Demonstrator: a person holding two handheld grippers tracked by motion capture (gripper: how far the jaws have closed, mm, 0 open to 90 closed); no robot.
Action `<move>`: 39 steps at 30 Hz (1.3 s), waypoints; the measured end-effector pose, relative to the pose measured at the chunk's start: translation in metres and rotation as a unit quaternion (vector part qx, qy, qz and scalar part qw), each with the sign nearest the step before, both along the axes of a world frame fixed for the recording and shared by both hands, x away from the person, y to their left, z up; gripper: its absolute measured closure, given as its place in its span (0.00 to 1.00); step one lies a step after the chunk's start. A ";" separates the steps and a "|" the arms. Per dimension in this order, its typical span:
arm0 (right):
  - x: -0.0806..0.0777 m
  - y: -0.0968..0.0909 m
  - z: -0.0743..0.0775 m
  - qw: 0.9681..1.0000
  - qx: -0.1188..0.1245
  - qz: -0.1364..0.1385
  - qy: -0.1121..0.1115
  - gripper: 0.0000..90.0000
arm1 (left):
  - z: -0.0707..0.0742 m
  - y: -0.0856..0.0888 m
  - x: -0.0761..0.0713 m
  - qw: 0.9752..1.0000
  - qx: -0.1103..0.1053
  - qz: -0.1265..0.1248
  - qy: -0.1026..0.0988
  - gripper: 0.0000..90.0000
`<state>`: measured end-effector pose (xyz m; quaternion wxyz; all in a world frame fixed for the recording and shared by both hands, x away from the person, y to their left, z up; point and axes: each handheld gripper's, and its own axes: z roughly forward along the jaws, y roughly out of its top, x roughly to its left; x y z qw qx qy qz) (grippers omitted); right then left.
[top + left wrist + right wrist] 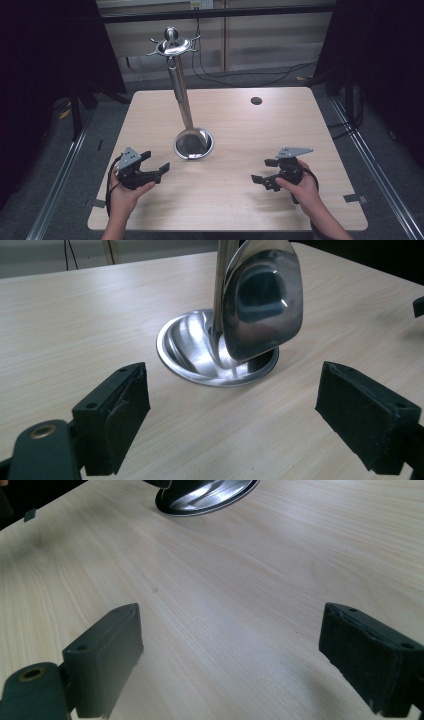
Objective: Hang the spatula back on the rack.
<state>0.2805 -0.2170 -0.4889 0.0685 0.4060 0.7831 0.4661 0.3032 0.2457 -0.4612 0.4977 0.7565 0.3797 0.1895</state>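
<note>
A polished metal stand rises from a round dished base (194, 144) near the middle of the wooden table (250, 135), its pole (179, 85) ending in a ring of hooks (172, 46). In the left gripper view a shiny utensil head (262, 297) hangs beside the pole just above the base (190, 347). My left gripper (156, 161) (235, 415) is open on the near left, pointing at the base, nothing between its jaws. My right gripper (261, 170) (230, 650) is open on the near right, over bare wood, with the base's rim (210, 500) far ahead.
A small dark round hole (256, 100) sits in the table's far right part. Cables (260, 75) lie on the floor behind the table. Metal rails (372, 165) run along both sides. Dark curtains (45, 60) flank the scene.
</note>
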 end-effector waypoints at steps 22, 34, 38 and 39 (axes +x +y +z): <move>0.003 -0.001 0.002 1.000 0.000 0.002 -0.006 0.11 | -0.020 0.001 0.003 0.999 0.028 -0.011 0.031 0.14; 0.004 -0.004 -0.001 1.000 0.008 -0.004 -0.001 0.11 | -0.032 -0.001 0.002 0.997 0.056 -0.017 0.053 0.14; 0.005 -0.002 -0.002 1.000 0.006 -0.002 0.000 0.11 | -0.035 -0.002 0.003 0.996 0.064 -0.019 0.058 0.14; 0.005 -0.002 -0.003 1.000 0.005 0.001 -0.001 0.11 | -0.035 -0.002 0.004 0.996 0.066 -0.018 0.060 0.14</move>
